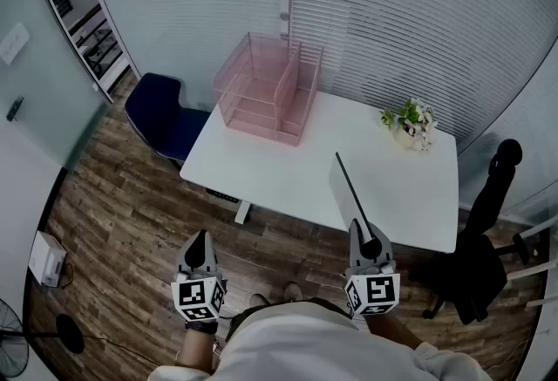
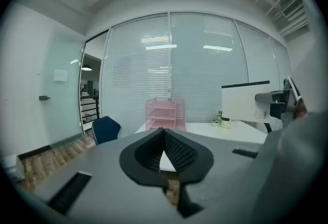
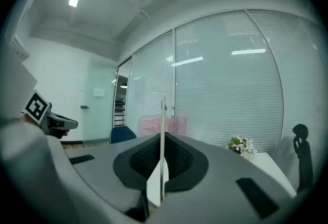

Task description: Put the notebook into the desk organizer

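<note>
A pink wire desk organizer (image 1: 266, 91) stands at the far left corner of the white table (image 1: 288, 174); it also shows in the left gripper view (image 2: 165, 114) and the right gripper view (image 3: 154, 124). My right gripper (image 1: 370, 247) is shut on the notebook (image 1: 347, 192), a thin white book with a dark edge, held upright on edge over the table's near side. In the right gripper view the notebook (image 3: 162, 136) stands edge-on between the jaws. My left gripper (image 1: 199, 247) hangs over the floor in front of the table, shut and empty (image 2: 164, 133).
A small pot of flowers (image 1: 411, 125) sits at the table's far right. A blue chair (image 1: 161, 118) stands left of the table, a black office chair (image 1: 484, 235) at its right. Glass walls with blinds close the room behind.
</note>
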`<state>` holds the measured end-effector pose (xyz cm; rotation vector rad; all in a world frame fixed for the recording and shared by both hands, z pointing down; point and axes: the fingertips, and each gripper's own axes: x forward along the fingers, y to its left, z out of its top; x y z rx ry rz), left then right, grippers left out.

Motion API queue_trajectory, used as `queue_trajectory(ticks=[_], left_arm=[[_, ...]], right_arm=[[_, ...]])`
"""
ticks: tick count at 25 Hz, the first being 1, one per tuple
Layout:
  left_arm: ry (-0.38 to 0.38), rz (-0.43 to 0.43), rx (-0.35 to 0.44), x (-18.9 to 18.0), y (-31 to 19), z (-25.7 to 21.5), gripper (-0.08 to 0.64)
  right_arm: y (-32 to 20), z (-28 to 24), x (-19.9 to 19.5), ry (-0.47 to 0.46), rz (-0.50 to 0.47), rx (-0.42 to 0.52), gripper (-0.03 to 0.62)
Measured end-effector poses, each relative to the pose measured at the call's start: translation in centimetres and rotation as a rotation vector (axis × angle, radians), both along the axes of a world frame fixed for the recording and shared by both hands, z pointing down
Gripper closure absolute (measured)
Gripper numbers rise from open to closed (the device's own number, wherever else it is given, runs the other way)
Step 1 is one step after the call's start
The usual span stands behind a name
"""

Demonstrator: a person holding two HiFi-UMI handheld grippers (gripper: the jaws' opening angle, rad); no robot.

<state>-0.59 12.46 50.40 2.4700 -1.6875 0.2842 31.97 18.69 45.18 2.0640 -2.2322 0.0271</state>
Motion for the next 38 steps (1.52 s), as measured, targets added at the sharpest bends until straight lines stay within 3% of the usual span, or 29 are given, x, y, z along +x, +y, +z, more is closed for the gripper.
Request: queue_trajectory(ticks=[19,26,32,38], left_arm=[[-0.017,-0.027,-0.001,1.5,2.5,0.2,0.552],[-0.017,-0.070,-0.027,-0.5,3.1,1.6,0.552],[0.009,-0.061,-0.020,-1.2,0.4,2.4,0.552],[0.038,-0.011,-0.023,-2.4,-5.5,3.1,0.552]], right_arm=[[0.7,0.4,1.6,-0.020,-0.020,0.024,0.571],[-0.7,0.6,0.4,-0.013,-0.052,0.027,0.571],[-3.3,0.3,-1.2,0.002,-0.057,0.038,0.571],[-7.6,-0.2,-3.3,0.031,-0.020,0.043,0.571]])
